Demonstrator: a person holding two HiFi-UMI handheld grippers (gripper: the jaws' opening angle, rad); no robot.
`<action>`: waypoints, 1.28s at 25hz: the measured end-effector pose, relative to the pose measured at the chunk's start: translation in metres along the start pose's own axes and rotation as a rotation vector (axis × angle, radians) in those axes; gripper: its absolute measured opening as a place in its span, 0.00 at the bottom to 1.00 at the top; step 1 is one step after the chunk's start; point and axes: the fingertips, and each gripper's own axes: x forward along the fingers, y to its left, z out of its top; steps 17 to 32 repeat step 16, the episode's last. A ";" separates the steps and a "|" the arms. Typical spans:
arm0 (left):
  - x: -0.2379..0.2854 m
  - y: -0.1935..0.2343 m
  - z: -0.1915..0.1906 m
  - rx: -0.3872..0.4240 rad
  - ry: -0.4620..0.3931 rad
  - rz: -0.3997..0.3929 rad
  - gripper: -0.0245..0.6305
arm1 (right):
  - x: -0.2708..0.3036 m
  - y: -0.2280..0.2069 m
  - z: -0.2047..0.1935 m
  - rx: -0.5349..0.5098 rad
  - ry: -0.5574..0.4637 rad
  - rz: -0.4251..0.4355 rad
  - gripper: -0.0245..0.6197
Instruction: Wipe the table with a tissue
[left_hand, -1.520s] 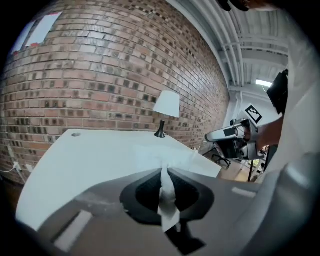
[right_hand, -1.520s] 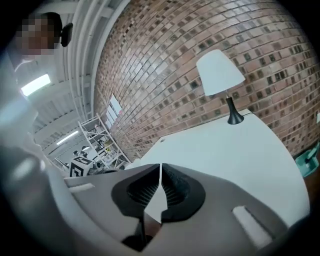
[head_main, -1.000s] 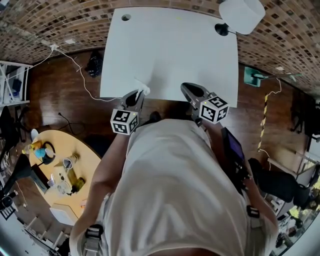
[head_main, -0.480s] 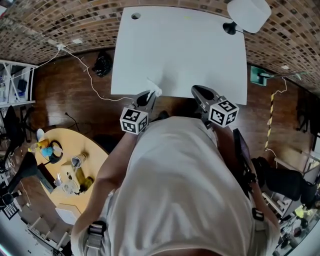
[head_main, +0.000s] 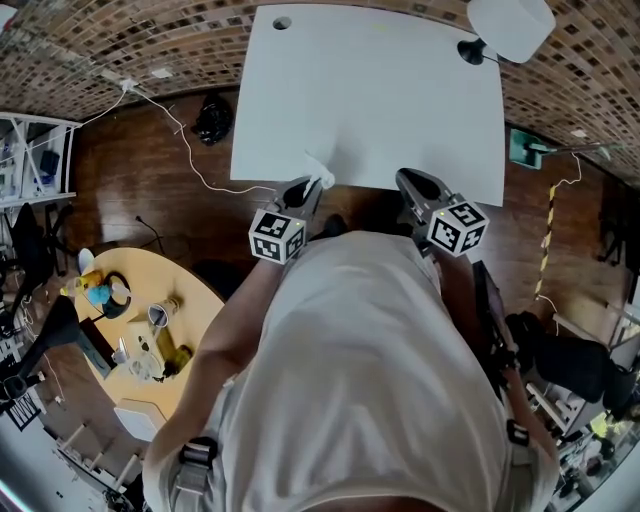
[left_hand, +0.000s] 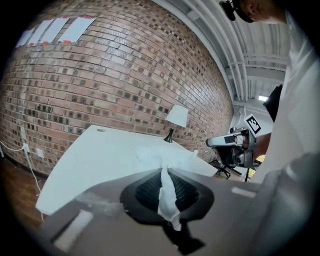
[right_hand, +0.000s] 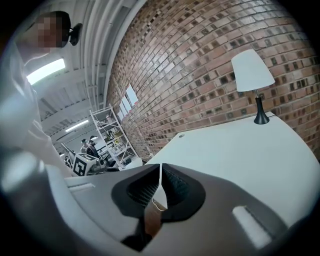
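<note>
A white tissue (head_main: 318, 172) sticks out of my left gripper (head_main: 308, 186), which is shut on it just at the near edge of the white table (head_main: 370, 90). In the left gripper view the tissue (left_hand: 155, 156) bunches above the closed jaws of the left gripper (left_hand: 164, 171) and a strip of it hangs down between them. My right gripper (head_main: 410, 181) hovers at the same table edge, further right, shut with nothing in it. In the right gripper view the right gripper (right_hand: 160, 169) has its jaws meeting in a thin line over the table (right_hand: 240, 150).
A white-shaded lamp (head_main: 510, 25) stands on the table's far right corner. A brick wall runs behind the table. On the wooden floor to the left lie a cable (head_main: 190, 150) and a black bag (head_main: 212, 118). A round wooden table (head_main: 130, 330) with cups and bottles is at lower left.
The head view has shifted, so the table and both grippers sit further right in the picture. Both grippers keep their place at the table's near edge, the tissue still held.
</note>
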 end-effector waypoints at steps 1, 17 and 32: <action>-0.001 0.000 0.000 -0.003 -0.002 0.002 0.07 | 0.001 0.001 0.000 0.001 -0.001 0.001 0.07; -0.006 -0.007 0.005 -0.017 -0.020 -0.006 0.07 | -0.007 0.000 -0.004 0.004 -0.007 -0.013 0.07; -0.006 -0.007 0.005 -0.017 -0.020 -0.006 0.07 | -0.007 0.000 -0.004 0.004 -0.007 -0.013 0.07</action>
